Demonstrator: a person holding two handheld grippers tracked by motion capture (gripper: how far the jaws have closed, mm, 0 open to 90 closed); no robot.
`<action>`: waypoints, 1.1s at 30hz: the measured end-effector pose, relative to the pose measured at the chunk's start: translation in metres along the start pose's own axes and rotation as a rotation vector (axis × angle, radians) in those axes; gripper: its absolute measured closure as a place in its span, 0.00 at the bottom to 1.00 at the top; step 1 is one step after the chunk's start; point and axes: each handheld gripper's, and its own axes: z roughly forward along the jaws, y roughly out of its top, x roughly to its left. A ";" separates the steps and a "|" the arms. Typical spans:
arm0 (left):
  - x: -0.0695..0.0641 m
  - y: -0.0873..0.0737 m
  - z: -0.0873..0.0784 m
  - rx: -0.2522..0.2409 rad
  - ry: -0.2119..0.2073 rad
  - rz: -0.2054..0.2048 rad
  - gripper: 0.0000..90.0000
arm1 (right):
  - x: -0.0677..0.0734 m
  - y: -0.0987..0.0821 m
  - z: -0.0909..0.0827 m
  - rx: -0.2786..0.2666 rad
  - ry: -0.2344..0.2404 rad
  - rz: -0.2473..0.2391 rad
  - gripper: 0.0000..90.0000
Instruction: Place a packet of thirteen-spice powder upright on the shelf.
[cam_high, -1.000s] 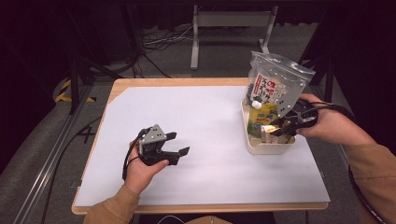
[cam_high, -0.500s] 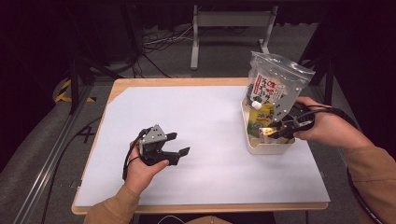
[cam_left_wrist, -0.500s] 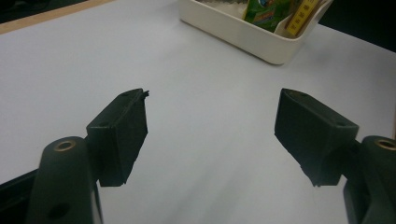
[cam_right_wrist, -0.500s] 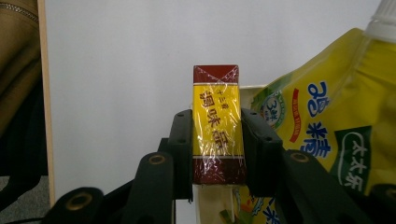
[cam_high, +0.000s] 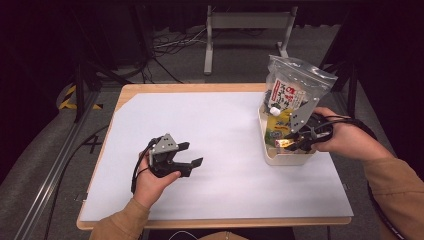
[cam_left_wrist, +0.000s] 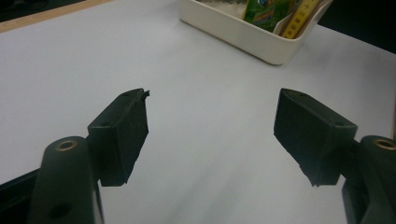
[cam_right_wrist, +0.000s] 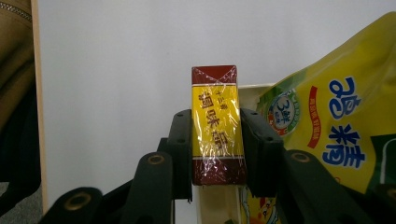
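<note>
A small yellow and maroon wrapped box (cam_right_wrist: 217, 126) is clamped upright between the jaws of my right gripper (cam_right_wrist: 215, 122). In the high view that gripper (cam_high: 295, 142) holds the box (cam_high: 285, 144) over the near end of a cream bin (cam_high: 285, 158) at the table's right. A yellow-green pouch (cam_high: 278, 126) and a tall clear bag with a red label (cam_high: 292, 90) stand in the bin. My left gripper (cam_high: 187, 155) rests open above the white sheet, left of centre, nothing between its jaws (cam_left_wrist: 212, 126).
The white sheet (cam_high: 220, 130) covers most of the wooden table. In the left gripper view the bin (cam_left_wrist: 243, 37) lies ahead to the right, with the green pouch (cam_left_wrist: 264, 11) inside. Dark floor, cables and a metal stand lie beyond the far edge.
My right gripper has shifted slightly toward the near end of the bin and lower, still holding the box. The left gripper has stayed put.
</note>
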 end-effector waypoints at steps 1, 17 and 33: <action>0.000 0.000 0.000 0.001 0.001 0.000 0.30 | -0.001 0.000 0.001 -0.006 0.000 -0.003 0.75; 0.000 0.000 0.000 0.000 0.001 -0.005 0.30 | -0.001 -0.010 0.010 0.064 -0.014 0.018 0.72; 0.000 0.000 0.001 0.007 -0.004 -0.007 0.30 | 0.000 -0.015 0.014 0.095 -0.023 0.031 0.68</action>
